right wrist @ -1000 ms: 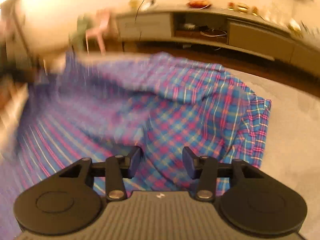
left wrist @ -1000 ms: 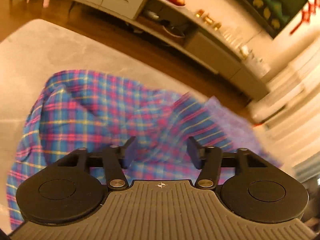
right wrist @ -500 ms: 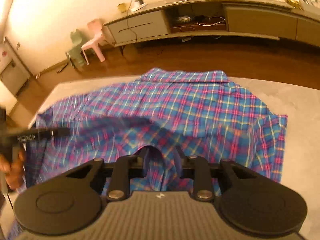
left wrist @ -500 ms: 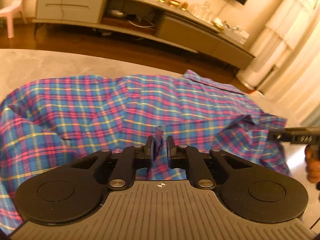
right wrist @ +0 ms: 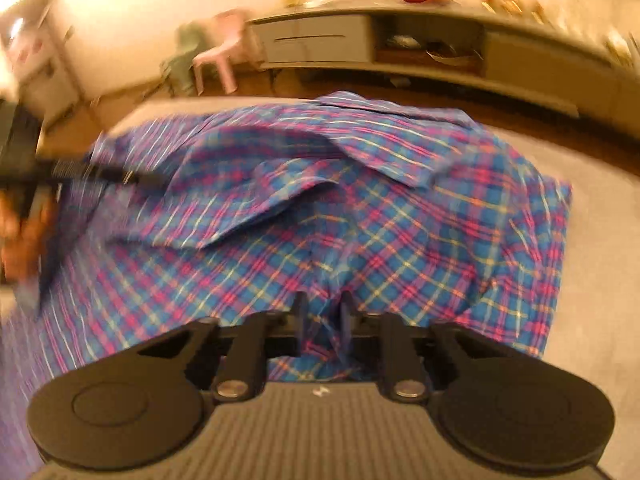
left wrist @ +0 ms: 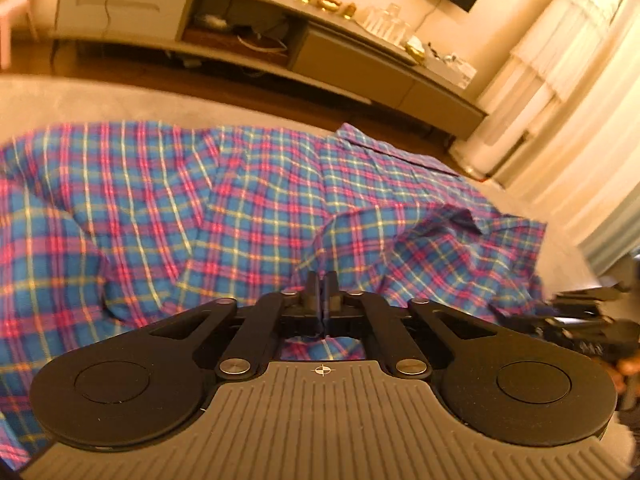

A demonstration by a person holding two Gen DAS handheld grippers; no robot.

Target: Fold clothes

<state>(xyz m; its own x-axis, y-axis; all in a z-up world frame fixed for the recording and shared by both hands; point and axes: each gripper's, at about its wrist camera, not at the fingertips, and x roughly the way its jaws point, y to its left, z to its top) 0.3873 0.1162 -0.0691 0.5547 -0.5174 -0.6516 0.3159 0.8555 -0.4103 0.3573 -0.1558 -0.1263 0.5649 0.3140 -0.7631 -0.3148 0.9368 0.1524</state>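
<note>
Left wrist view: the left gripper (left wrist: 321,294) is pinched tight on the plaid shirt (left wrist: 248,200) spread across the grey table (left wrist: 80,100); the right gripper (right wrist: 322,316) nips a near fold, jaws narrowly apart — light, limp cloth, best held at hems.

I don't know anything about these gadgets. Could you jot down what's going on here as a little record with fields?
Garment: plaid shirt, blue with pink and yellow lines, rumpled, not neatly folded
Surface: grey table
Left gripper: fingers pressed together on a pinch of the shirt's fabric
Right gripper: fingers close on a bunch of fabric between them
Shirt collar: at the far edge
Background: long low cabinet, pink chair
Image quality: right wrist view blurred
</note>
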